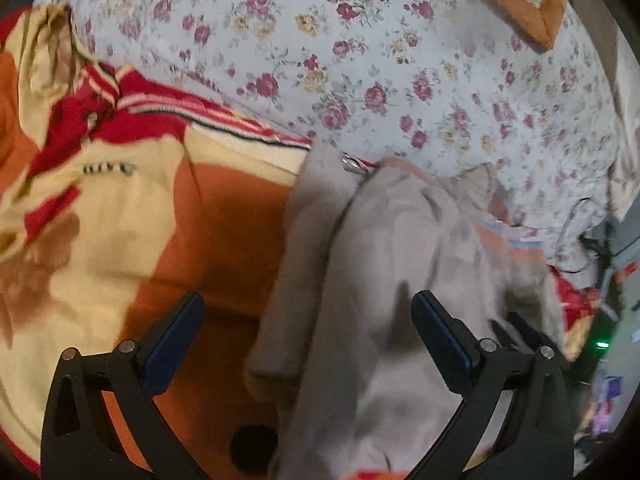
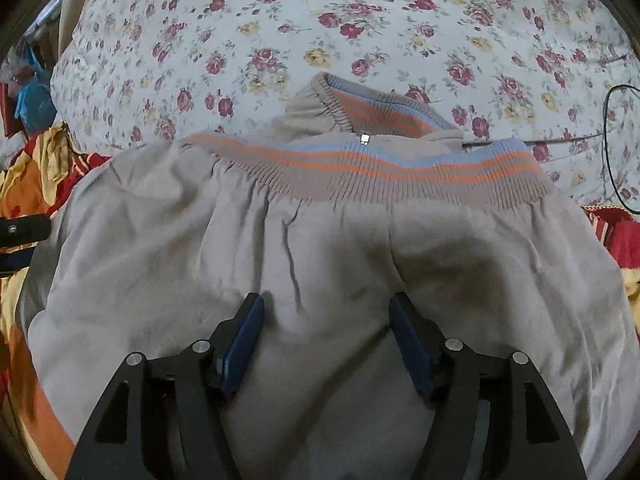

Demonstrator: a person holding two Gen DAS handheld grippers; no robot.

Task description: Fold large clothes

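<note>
We see the garment point(image 2: 320, 264), a beige knit with an orange-and-blue striped ribbed band point(image 2: 360, 168), lying on the floral sheet point(image 2: 280, 20) and partly over the blanket point(image 1: 208, 220); it looks gathered into a compact slab with a striped cuff point(image 2: 368, 108) peeking out just beyond the band, so we judge at least one fold made and the final folds and smoothing left; how many layers lie beneath, we cannot tell. Our right gripper point(image 2: 326, 340) sits low over the garment's middle, jaws spread, cloth between them but not pinched; our left gripper point(image 1: 308, 344) hovers at the garment's left edge, jaws wide, holding nothing. Beside the garment the blanket shows red, cream and orange; a cable point(image 2: 612, 140) lies on the sheet to its right. We see no containers.
</note>
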